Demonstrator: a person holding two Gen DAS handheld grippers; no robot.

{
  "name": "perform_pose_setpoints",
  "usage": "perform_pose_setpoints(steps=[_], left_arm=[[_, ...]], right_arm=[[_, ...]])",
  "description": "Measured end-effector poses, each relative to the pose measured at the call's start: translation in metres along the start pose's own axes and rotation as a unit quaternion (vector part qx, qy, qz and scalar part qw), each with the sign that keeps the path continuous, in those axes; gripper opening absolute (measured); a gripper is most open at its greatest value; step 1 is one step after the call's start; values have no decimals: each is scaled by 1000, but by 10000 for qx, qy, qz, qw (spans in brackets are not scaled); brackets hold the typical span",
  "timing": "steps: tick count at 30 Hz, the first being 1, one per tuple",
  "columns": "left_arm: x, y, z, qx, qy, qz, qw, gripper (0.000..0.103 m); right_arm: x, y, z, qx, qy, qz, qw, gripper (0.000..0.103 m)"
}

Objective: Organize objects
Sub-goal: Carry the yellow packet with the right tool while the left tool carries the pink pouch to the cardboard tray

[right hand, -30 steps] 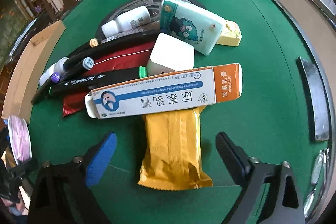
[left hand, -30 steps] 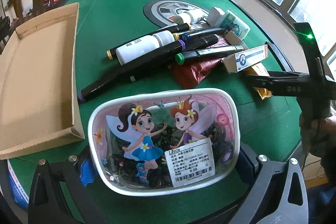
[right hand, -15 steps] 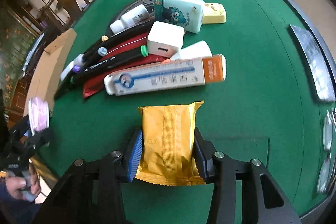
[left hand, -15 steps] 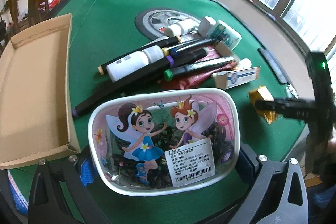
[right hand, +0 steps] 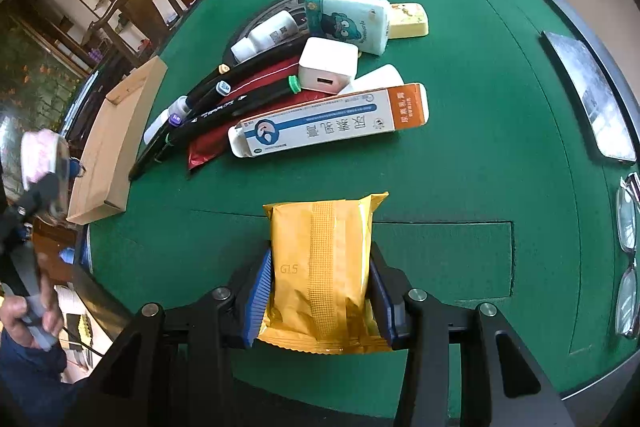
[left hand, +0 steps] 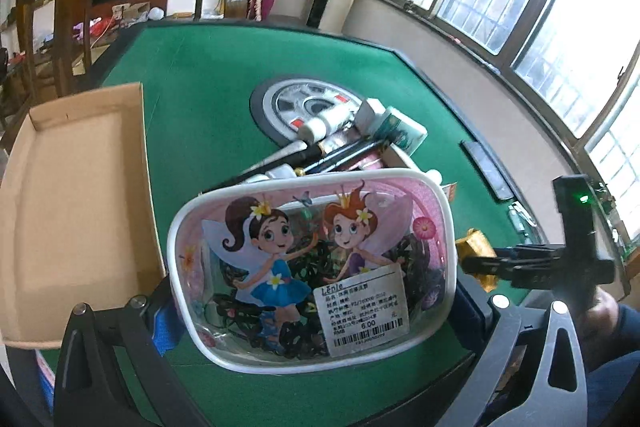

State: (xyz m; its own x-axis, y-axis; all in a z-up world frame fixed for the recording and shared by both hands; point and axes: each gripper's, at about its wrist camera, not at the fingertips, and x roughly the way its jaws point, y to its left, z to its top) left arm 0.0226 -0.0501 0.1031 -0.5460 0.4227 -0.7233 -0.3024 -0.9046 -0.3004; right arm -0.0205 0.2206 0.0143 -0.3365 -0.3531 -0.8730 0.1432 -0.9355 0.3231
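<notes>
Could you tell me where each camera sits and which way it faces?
Left wrist: rides the left tool, looking down across the table towards the windows; its fingers clamp a pink pouch; the right tool shows at right.
Right wrist: rides the right tool, angled down at the pile; its fingers clamp a yellow packet; a hand shows at left.
Shared: table, cardboard tray, markers, pouch, packet.
</notes>
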Motion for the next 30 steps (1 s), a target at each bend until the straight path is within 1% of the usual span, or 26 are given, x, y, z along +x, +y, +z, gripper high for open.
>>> perform_pose_setpoints(steps=[2,3,6,9,11,14,16,17,19,20,21,24,27,30], left_arm=[[-9,3,3,-23,-80,-60,9999,103],[-14,6,4,-57,-115,-148,9998,103],[-27,17,7,-314,-159,-302,9989,103],[-41,27,7,-427,-268,-458,9977,103],[-45,32,8,-421,-213,-316,9984,103],[-53,41,5,-343,-241,-81,9991,103],[-56,48,4,-354,-293,5,9989,103],[-58,52,3,-364,-292,30,9989,103],[-59,57,4,-322,-291,219,9988,103],[-60,60,5,-286,-281,318,9987,103],[-59,62,5,-252,-257,371,9987,103],[-63,70,7,-65,-243,677,9974,103],[-68,81,8,72,-200,843,9962,103],[-72,99,9,134,-144,979,9950,103]], right_arm=[[-1,3,1,-30,-4,36,10000,48],[-1,5,2,-54,-6,38,10000,49],[-3,14,5,-133,-37,67,9999,49],[-8,29,11,-296,-79,165,9994,49],[-13,43,18,-433,-112,335,9984,49],[-24,70,31,-717,-189,581,9956,49],[-32,99,42,-992,-214,824,9914,49],[-34,110,45,-1126,-223,874,9895,49],[-40,148,54,-1598,-282,1007,9816,49],[-41,160,56,-1739,-306,1059,9786,49],[-44,182,61,-1950,-331,1185,9731,49],[-48,227,73,-2345,-403,1421,9608,49],[-44,261,83,-2581,-367,1542,9530,49],[-31,292,89,-2789,-270,1555,9473,49]])
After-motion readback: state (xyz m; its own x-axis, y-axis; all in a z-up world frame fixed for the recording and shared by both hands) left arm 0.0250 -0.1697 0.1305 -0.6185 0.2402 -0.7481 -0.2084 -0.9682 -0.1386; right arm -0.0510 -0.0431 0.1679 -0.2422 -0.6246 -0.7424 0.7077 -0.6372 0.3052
